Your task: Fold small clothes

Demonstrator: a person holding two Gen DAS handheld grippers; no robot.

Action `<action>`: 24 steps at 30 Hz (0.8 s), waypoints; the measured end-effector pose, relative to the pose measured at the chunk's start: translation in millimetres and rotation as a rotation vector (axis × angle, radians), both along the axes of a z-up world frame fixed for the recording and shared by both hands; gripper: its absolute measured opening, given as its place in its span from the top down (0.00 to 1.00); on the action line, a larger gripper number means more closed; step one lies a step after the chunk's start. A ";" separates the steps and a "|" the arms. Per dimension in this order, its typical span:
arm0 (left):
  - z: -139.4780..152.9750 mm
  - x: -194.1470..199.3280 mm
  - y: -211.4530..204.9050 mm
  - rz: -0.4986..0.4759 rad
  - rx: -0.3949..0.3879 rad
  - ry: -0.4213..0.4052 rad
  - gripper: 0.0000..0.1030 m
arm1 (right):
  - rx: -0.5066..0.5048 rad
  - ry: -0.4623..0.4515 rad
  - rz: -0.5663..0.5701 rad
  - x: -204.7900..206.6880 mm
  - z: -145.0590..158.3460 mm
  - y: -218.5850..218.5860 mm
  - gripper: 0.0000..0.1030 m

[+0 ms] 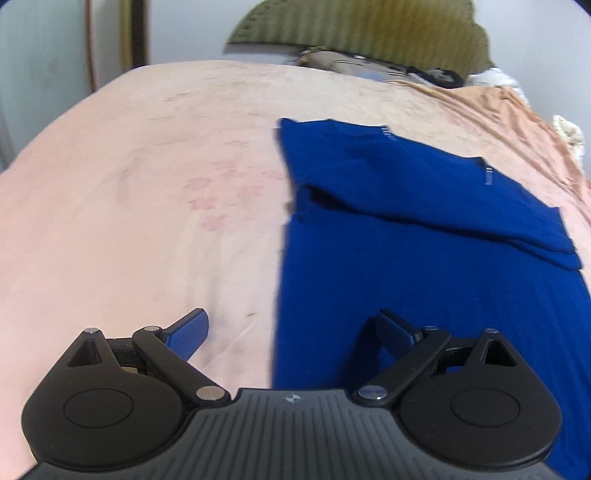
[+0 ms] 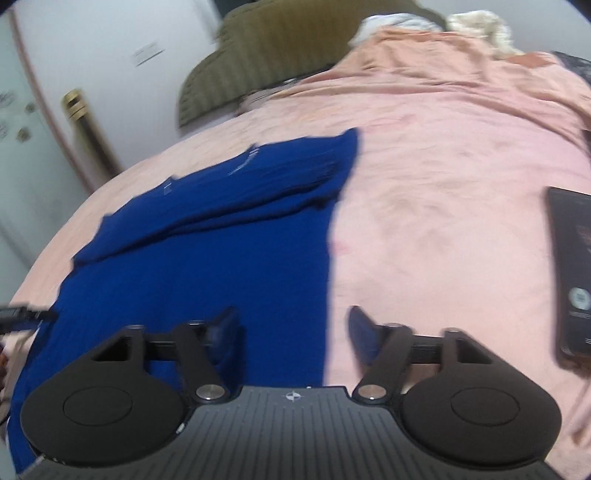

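A dark blue garment (image 1: 424, 236) lies flat on the pink bedsheet (image 1: 147, 184), its far part folded over in a band. My left gripper (image 1: 291, 328) is open and empty, straddling the garment's left edge near its near end. In the right wrist view the same garment (image 2: 229, 236) lies left of centre. My right gripper (image 2: 293, 328) is open and empty, straddling the garment's right edge near its near end. The tip of the other gripper (image 2: 26, 315) shows at the far left.
A black phone (image 2: 572, 273) lies on the sheet (image 2: 443, 184) at the right. An olive striped pillow (image 1: 362, 29) and bunched bedding sit at the bed's far end. A wall and a brass post (image 2: 85, 122) stand to the left.
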State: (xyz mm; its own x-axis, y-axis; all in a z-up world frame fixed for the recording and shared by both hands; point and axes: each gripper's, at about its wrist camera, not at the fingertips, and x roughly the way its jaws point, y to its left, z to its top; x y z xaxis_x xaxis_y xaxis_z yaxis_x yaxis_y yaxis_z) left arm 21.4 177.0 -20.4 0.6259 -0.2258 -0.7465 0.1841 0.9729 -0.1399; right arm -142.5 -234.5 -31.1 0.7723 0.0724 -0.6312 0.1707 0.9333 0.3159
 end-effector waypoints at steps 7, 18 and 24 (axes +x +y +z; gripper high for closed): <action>7.3 10.1 -15.6 -0.046 -0.002 0.003 0.95 | 0.005 -0.016 0.005 9.1 2.9 8.4 0.93; 43.9 55.2 -38.5 -0.023 -0.010 -0.113 0.96 | -0.139 -0.116 -0.029 59.6 38.1 -5.6 0.95; 36.2 59.2 -49.3 -0.026 0.040 -0.115 0.96 | -0.128 -0.123 -0.043 85.1 41.6 -25.7 0.94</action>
State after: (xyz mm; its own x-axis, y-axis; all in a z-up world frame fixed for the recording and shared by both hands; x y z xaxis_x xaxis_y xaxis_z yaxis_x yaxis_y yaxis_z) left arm 80.6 127.7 15.8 0.7024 -0.2144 -0.6788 0.2218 0.9720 -0.0775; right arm -57.4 -260.2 10.5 0.8447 -0.0369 -0.5339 0.1786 0.9599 0.2162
